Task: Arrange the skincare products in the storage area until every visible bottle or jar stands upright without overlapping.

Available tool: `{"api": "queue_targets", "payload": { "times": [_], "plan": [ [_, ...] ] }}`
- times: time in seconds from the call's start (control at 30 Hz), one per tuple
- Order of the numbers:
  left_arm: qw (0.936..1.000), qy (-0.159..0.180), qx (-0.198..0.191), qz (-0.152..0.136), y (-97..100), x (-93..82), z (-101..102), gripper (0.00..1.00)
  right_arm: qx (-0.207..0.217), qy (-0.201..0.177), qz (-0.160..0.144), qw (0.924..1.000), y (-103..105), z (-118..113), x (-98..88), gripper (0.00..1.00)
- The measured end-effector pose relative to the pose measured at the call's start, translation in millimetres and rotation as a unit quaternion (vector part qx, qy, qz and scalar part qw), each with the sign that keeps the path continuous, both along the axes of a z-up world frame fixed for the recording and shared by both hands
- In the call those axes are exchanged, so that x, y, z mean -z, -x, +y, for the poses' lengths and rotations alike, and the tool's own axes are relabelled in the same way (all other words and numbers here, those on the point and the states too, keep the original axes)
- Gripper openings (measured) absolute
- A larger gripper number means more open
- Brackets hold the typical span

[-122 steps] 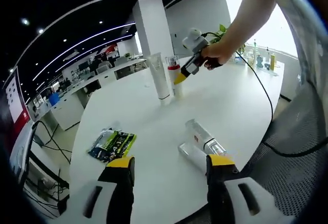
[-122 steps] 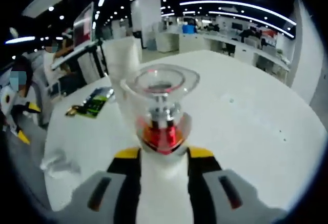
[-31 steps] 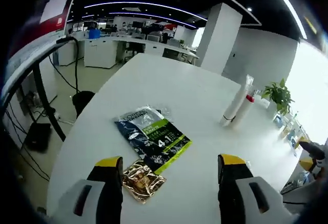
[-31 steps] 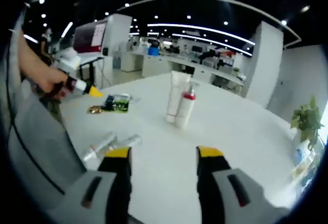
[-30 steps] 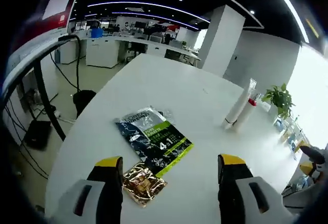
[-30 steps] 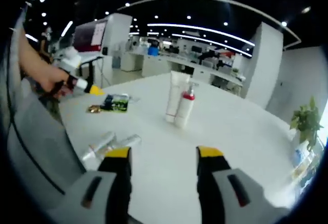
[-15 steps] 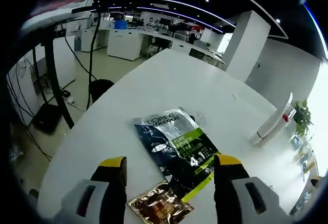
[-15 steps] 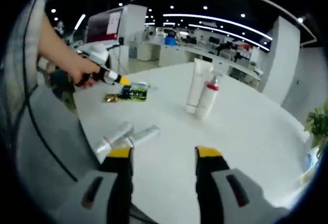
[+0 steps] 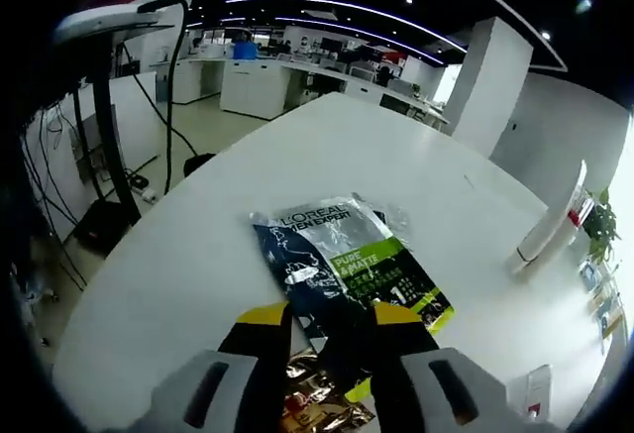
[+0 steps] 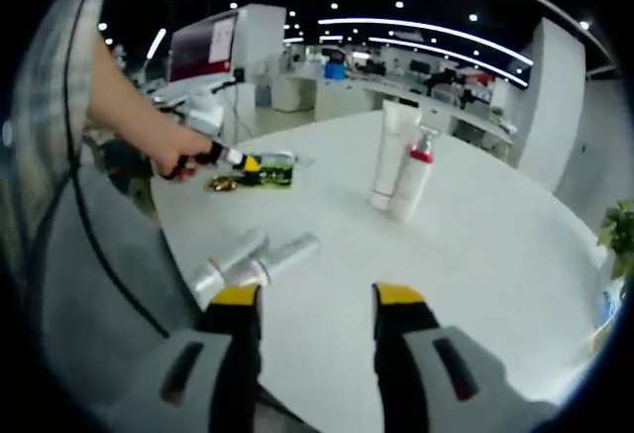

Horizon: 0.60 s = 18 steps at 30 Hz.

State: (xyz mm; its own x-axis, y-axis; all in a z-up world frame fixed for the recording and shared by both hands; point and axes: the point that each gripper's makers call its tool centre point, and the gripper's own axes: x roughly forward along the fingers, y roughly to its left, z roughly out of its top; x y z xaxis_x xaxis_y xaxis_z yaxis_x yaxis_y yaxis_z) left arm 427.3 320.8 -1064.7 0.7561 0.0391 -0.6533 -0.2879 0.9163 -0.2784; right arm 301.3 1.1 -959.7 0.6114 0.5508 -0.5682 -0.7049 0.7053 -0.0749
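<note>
While pinched on the glossy flat sachet [image 9: 342,270]: left hand-held gripper [image 9: 332,319]; right hand-held gripper [image 10: 307,299] spread.

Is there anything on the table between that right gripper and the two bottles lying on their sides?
Nothing visible: bare white table lies between the right gripper and the two lying bottles, just ahead and left of its open jaws.

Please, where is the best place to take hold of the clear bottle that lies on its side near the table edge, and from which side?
Probably mid-body. The clear bottle lies flat beside a second lying bottle, so the right gripper, open just short of it, could come from above with one finger on each long side, across its length, then tip it upright.
</note>
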Motion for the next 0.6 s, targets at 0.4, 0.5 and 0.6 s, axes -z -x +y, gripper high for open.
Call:
{"api": "queue_targets", "payload": {
  "times": [0.4, 0.5, 0.6],
  "plan": [
    [0.9959, -0.073, 0.045, 0.027, 8.9, 2.2, 9.3, 0.04, -0.004, 0.010, 0.003, 0.9999, 1.3, -0.8, 4.3, 0.40],
    [0.9991, -0.026, 0.012, 0.030, 12.0, 0.1, 7.9, 0.01, -0.004, 0.009, 0.003, 0.9999, 1.4, -0.7, 4.3, 0.40],
    [0.9995, 0.027, 0.000, 0.018, 8.0, 1.3, 7.0, 0.00, -0.006, 0.012, 0.003, 0.9999, 1.8, -0.2, 4.7, 0.40]
  ]
}}
